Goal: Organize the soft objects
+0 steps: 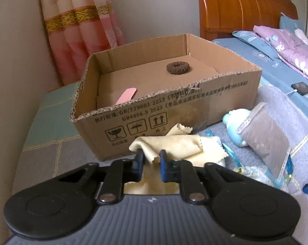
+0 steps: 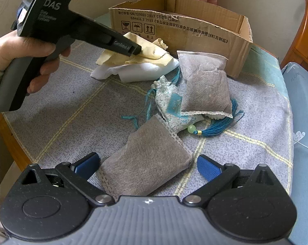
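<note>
A pale yellow cloth (image 1: 174,145) lies on a white cloth (image 2: 141,71) in front of the cardboard box (image 1: 194,100). My left gripper (image 1: 151,161) is shut on the yellow cloth's edge; it also shows in the right wrist view (image 2: 138,50). My right gripper (image 2: 147,166) is open, its fingers either side of a grey sachet (image 2: 145,159) on the cloth-covered table. A second grey sachet (image 2: 205,83) and a floral pouch (image 2: 170,106) with a blue tassel (image 2: 221,122) lie beyond. The box holds a brown ring (image 1: 176,67) and a pink strip (image 1: 126,95).
The box (image 2: 194,32) stands at the table's far side. A bed with blue sheets (image 1: 262,55), a wooden headboard (image 1: 239,10) and a phone (image 1: 300,88) lies to the right. A pink curtain (image 1: 78,26) hangs behind. A blue toy (image 1: 234,122) sits beside the box.
</note>
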